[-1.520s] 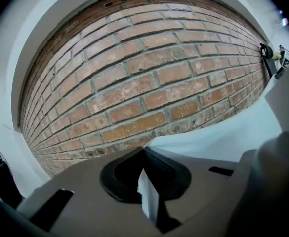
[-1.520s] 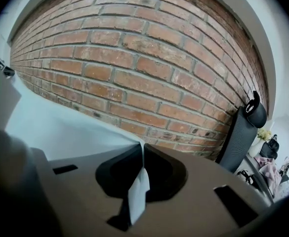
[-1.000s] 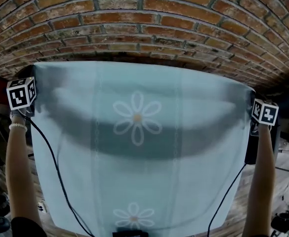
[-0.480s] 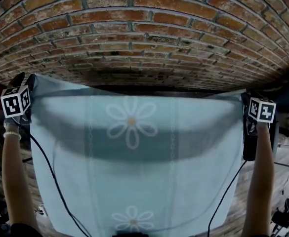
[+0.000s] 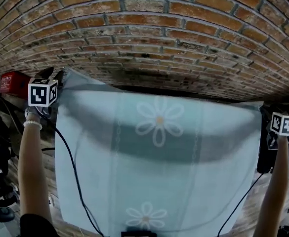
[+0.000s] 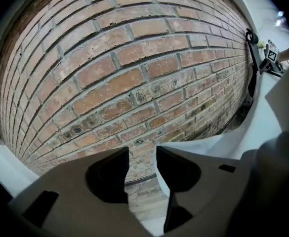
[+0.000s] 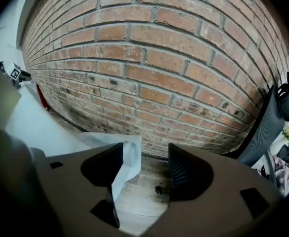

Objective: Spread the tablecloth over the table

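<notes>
Now: tablecloth (image 5: 159, 181) before brick wall (image 5: 149, 28)

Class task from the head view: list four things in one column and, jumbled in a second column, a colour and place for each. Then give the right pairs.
1 tablecloth
2 wall
3 box
4 flower

A red, far left
B white, printed mid-cloth
C pale blue, spread wide
D brick, behind the cloth

Pairs: 1-C, 2-D, 3-A, 4-B
</notes>
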A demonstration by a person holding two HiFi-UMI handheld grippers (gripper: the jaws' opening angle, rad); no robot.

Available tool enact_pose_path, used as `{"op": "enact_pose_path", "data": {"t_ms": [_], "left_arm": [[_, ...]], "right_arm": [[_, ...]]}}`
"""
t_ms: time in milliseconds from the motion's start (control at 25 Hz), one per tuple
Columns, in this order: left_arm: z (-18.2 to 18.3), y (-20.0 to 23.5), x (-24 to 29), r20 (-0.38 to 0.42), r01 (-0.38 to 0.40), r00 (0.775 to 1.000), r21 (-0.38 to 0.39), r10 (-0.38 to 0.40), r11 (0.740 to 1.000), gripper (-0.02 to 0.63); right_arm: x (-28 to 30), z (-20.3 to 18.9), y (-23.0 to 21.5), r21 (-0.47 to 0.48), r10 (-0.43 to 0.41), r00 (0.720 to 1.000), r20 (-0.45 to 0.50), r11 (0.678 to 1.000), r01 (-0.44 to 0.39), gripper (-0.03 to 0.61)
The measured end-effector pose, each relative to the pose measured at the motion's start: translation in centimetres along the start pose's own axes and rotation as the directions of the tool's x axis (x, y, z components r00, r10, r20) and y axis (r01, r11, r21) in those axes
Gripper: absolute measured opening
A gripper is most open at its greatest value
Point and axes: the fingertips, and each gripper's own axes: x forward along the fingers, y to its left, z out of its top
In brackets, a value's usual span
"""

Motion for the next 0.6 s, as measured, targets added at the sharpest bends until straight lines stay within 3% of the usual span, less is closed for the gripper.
{"op": "enact_pose_path", "data": {"t_ms": [200,240,320,360,440,480,600], "left_arm": [[-0.1,0.7,-1.2,-0.001,-0.016,1.0,0.003,0.016,1.0,0.189],[0.1,1.0,-1.5,0.008,-0.036,0.999,0.004,0.036,0.999,0.171],[0.8,1.7,-2.6,0.043,-0.084,0.996,0.001,0.084,0.996,0.071],[1.4,1.9,-3.2,0.072,-0.101,0.992,-0.011,0.102,0.995,0.039],[2.8,1.7,-4.6,0.139,-0.109,0.984,-0.056,0.116,0.992,0.017],[3.5,1.4,-5.3,0.17,-0.102,0.979,-0.081,0.114,0.991,0.015],[5.0,0.1,-7.6,0.237,-0.071,0.966,-0.123,0.099,0.99,0.015]], "right_arm": [[-0.8,0.7,0.5,0.006,-0.005,0.999,0.041,1.0,0.004,0.281],[-1.0,0.9,0.6,0.009,-0.011,0.998,0.06,1.0,0.01,0.281],[-1.7,1.5,0.9,0.012,-0.028,0.994,0.11,1.0,0.027,0.275],[-2.0,1.8,0.9,0.012,-0.042,0.99,0.138,0.999,0.041,0.243],[-3.1,2.3,0.8,0.006,-0.088,0.978,0.19,0.996,0.089,0.102],[-3.6,2.4,0.9,0.001,-0.105,0.972,0.21,0.994,0.108,0.062],[-5.1,2.5,2.3,-0.019,-0.1,0.962,0.255,0.994,0.109,0.043]]}}
